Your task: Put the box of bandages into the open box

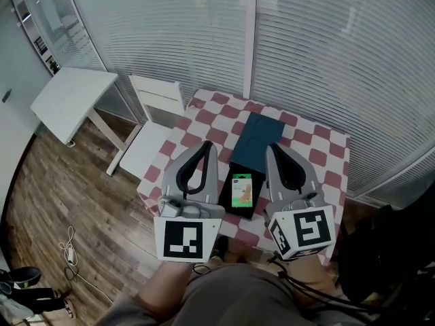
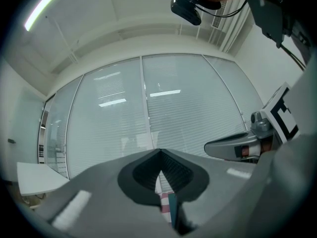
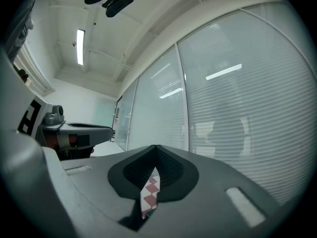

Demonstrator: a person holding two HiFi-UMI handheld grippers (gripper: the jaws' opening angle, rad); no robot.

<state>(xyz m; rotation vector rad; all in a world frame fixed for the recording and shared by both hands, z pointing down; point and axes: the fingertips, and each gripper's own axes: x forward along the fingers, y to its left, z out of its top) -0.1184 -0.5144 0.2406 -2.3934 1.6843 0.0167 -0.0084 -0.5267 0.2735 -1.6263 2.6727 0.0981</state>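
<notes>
The bandage box (image 1: 242, 190), green and orange on top, lies inside the black open box (image 1: 225, 197) at the near edge of the checkered table (image 1: 319, 156). A dark teal lid (image 1: 262, 136) lies just beyond it. My left gripper (image 1: 210, 145) hovers left of the open box and my right gripper (image 1: 270, 149) right of it. Both are shut with nothing between the jaws, and both point away over the table. In the left gripper view the left gripper (image 2: 159, 151) has its tips together, with a strip of cloth and teal lid below. The right gripper (image 3: 155, 148) shows the same.
A white chair (image 1: 155, 122) stands at the table's left side, with a white side table (image 1: 71, 99) further left on the wooden floor (image 1: 61, 195). Glass walls with blinds (image 1: 319, 53) close the far side. A dark bag (image 1: 384, 263) sits at the right.
</notes>
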